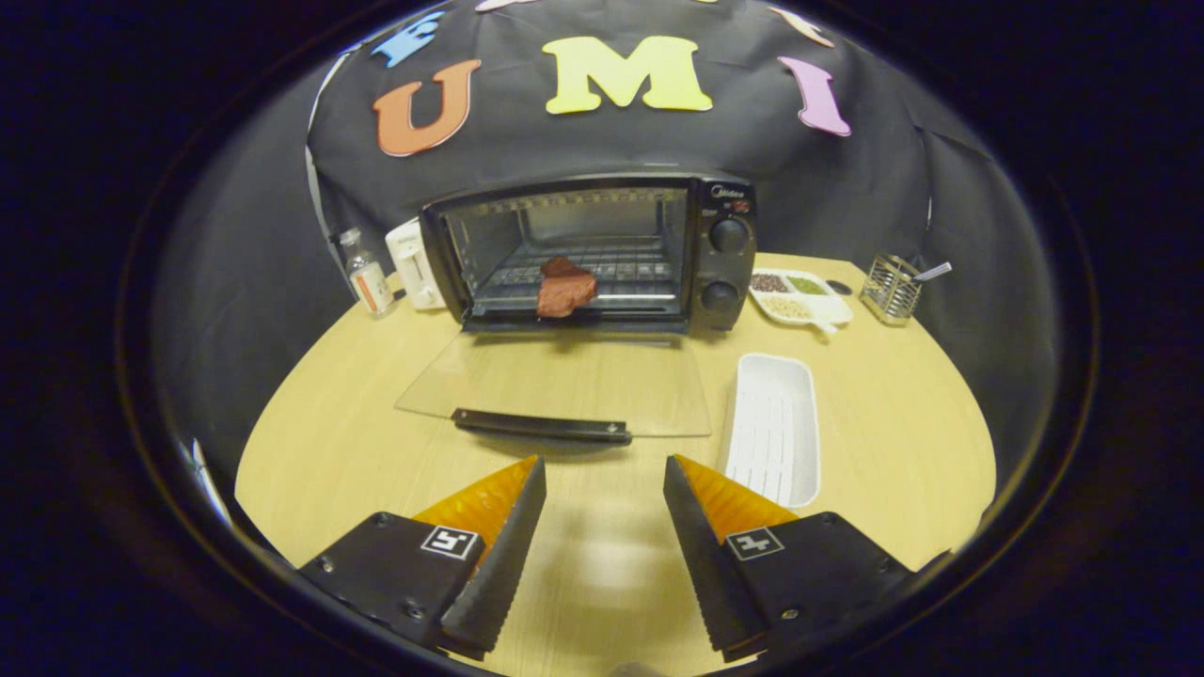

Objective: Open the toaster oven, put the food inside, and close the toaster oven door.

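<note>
A black toaster oven (715,259) stands at the back of the round wooden table (329,451). Its glass door (564,385) is folded down flat toward me, with the dark handle (541,426) at its near edge. A reddish-brown piece of food (566,290) rests on the wire rack inside, close to the front of the opening. My gripper (604,481) is open with nothing between its fingers, low over the table just short of the door handle.
An empty white tray (773,428) lies right of the door, beside my right finger. A small bottle (366,274) and a white appliance (412,263) stand left of the oven. A divided dish of spices (800,296) and a wire holder (890,290) sit to its right.
</note>
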Action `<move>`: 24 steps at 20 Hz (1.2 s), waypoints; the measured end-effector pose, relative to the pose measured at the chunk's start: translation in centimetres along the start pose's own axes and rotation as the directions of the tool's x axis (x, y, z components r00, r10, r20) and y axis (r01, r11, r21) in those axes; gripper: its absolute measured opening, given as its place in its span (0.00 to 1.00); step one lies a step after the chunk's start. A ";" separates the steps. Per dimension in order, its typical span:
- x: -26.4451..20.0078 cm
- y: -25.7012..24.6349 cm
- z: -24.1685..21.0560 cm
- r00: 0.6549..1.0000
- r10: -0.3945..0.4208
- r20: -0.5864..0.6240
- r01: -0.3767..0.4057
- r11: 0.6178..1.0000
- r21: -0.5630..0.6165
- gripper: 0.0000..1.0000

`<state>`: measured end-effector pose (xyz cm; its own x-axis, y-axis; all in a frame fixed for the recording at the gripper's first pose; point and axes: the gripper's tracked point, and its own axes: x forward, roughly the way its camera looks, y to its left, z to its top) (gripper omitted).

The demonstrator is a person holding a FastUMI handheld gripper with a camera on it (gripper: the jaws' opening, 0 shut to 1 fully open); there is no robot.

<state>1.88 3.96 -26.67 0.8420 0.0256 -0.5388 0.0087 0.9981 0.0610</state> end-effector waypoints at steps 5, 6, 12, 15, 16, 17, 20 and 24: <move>2.0 1.6 -0.9 1.000 0.019 -0.018 -0.019 1.000 -0.012 0.81; 2.4 1.8 -1.0 0.999 0.020 -0.025 -0.020 1.000 -0.017 0.81; 5.4 1.9 -1.2 0.998 0.008 -0.069 -0.011 0.999 -0.046 0.81; 6.4 1.8 -0.6 0.998 0.003 -0.059 -0.007 0.997 -0.072 0.81; 6.4 1.7 -0.6 0.998 0.000 -0.063 -0.005 0.996 -0.083 0.81; 6.4 1.7 -0.4 0.998 0.001 -0.065 -0.007 0.996 -0.087 0.82; 5.8 1.8 0.3 0.998 0.017 -0.068 -0.021 0.998 -0.059 0.81; 4.4 2.0 2.4 0.997 0.031 -0.064 -0.034 0.999 -0.042 0.81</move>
<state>6.89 5.98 -26.90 0.8054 0.0602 -0.5897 -0.0426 0.9981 0.0436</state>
